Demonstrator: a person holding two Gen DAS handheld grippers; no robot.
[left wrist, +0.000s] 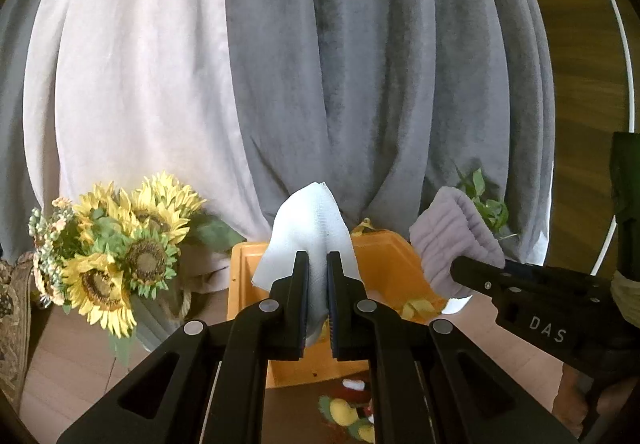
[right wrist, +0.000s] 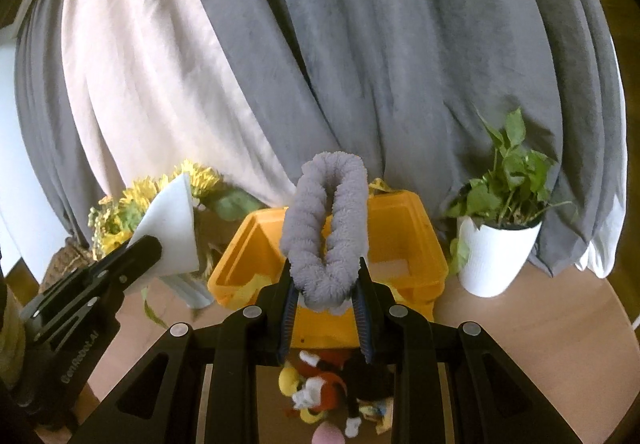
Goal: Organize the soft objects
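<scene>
My left gripper (left wrist: pixel 318 260) is shut on a thin white cloth (left wrist: pixel 310 228), which stands up above its fingers in front of an orange bin (left wrist: pixel 384 260). In the right wrist view, the right gripper (right wrist: pixel 325 264) is shut on a fluffy lilac-grey folded towel (right wrist: pixel 326 220), held over the same orange bin (right wrist: pixel 404 244). Each gripper shows in the other's view: the left gripper (right wrist: pixel 148 244) with the white cloth (right wrist: pixel 172 236) at the left, the right gripper (left wrist: pixel 460 268) with the lilac towel (left wrist: pixel 452 240) at the right. Plush toys (right wrist: pixel 328 388) lie on the floor below the bin.
Grey and pale pink curtains (left wrist: pixel 320 64) hang behind everything. A vase of sunflowers (left wrist: pixel 116 252) stands left of the bin, and a white pot with a green plant (right wrist: pixel 496 244) stands right of it. A woven basket (left wrist: pixel 12 320) sits at the far left on the wooden floor.
</scene>
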